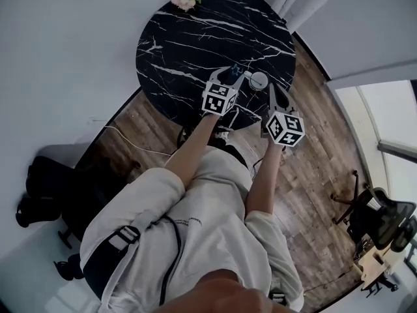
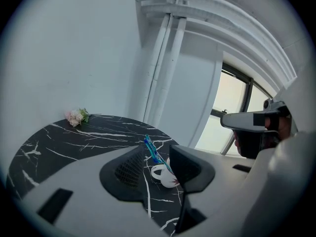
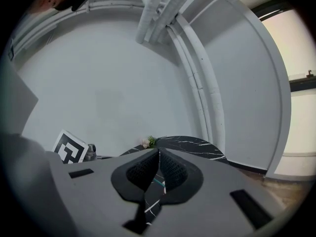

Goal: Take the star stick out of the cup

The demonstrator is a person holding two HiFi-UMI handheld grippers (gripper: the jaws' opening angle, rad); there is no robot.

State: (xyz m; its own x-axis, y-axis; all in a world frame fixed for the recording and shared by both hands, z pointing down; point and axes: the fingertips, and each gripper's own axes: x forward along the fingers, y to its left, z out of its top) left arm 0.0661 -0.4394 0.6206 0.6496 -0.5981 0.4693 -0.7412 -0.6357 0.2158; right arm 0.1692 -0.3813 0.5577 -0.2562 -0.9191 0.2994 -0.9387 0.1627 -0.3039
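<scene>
The left gripper [image 2: 157,157] holds its jaws spread wide, lined up on the blue star stick [image 2: 151,150] leaning in the white cup [image 2: 165,176] on the table [image 2: 74,142] (likely ready to pinch it); the right gripper [image 3: 158,154], tips pressed together and empty, hangs alongside.

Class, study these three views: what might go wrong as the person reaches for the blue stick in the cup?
1. The stick leans in the cup, which nothing holds; the open left tongs might tip it.
2. The cup stands near the table edge; a knock might send it off.
</scene>
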